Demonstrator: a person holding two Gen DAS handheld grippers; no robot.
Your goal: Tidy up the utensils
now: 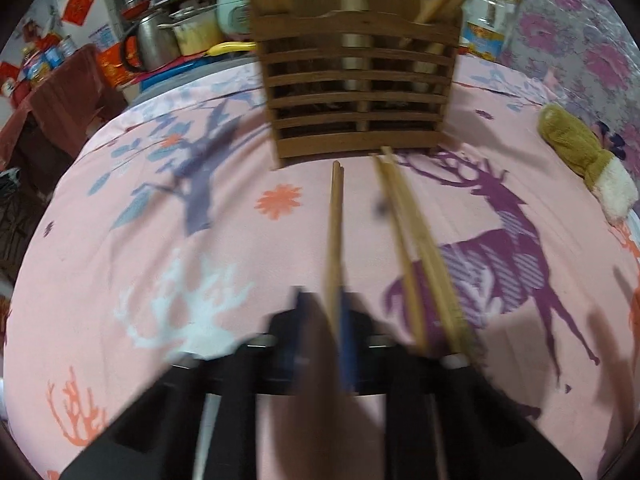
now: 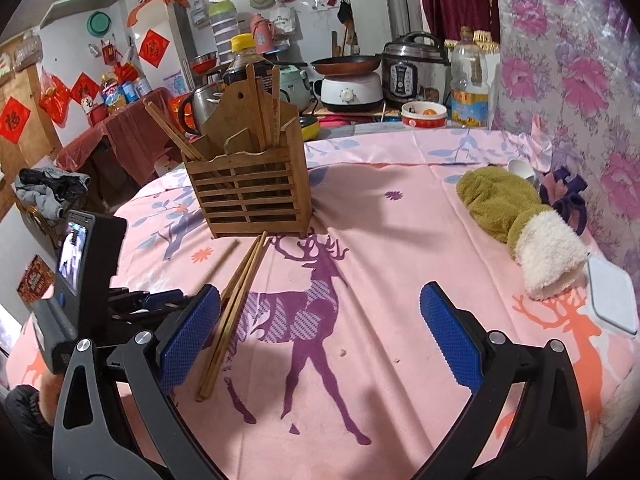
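A slatted wooden utensil holder (image 1: 356, 92) stands on the pink deer-print cloth, with chopsticks upright in it; it also shows in the right wrist view (image 2: 252, 196). My left gripper (image 1: 332, 320) is shut on a wooden chopstick (image 1: 335, 216) that points toward the holder's base. A few loose chopsticks (image 1: 416, 240) lie on the cloth just right of it, and they show in the right wrist view (image 2: 236, 304) too. My right gripper (image 2: 320, 340) is open and empty above the cloth, with the left gripper's body (image 2: 84, 280) at its left.
A green and white plush mitten (image 2: 516, 216) lies at the right. A white lidded box (image 2: 612, 300) sits near the right edge. Pots, a rice cooker (image 2: 412, 68), an oil bottle (image 2: 468, 84) and a bowl (image 2: 424, 114) crowd the back.
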